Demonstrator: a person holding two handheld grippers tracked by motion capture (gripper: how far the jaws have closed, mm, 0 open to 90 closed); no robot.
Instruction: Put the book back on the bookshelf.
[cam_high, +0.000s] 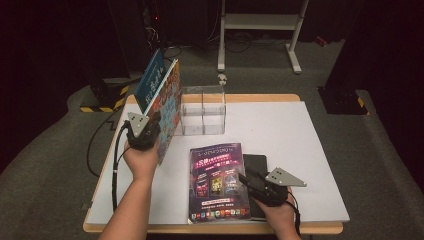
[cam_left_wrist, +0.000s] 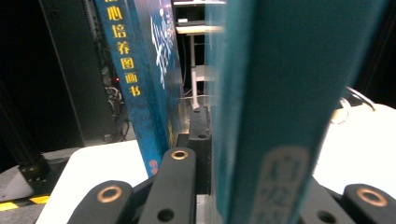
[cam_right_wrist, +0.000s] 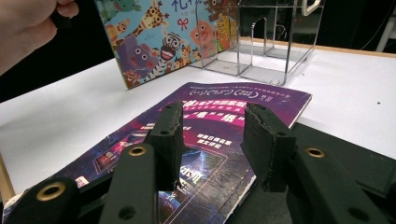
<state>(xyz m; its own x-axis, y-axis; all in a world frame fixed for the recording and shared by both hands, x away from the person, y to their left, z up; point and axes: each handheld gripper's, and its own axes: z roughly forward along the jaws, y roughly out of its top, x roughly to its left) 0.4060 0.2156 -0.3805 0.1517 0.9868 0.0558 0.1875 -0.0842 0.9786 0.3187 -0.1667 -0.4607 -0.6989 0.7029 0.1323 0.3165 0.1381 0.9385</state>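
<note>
At table's left, left hand-held gripper (cam_high: 156, 131) clamps upright picture books (cam_high: 167, 107); right hand-held gripper (cam_high: 246, 178) half-open, empty, over purple magazine (cam_high: 217, 182).

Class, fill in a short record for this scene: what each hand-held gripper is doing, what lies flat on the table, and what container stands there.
Left hand-held gripper: shut on two upright books, tilted, beside the clear organiser.
Right hand-held gripper: jaws apart, nothing between them, over the purple magazine.
Flat on table: purple magazine, black book partly beneath it.
Container: clear organiser, holding nothing.
</note>
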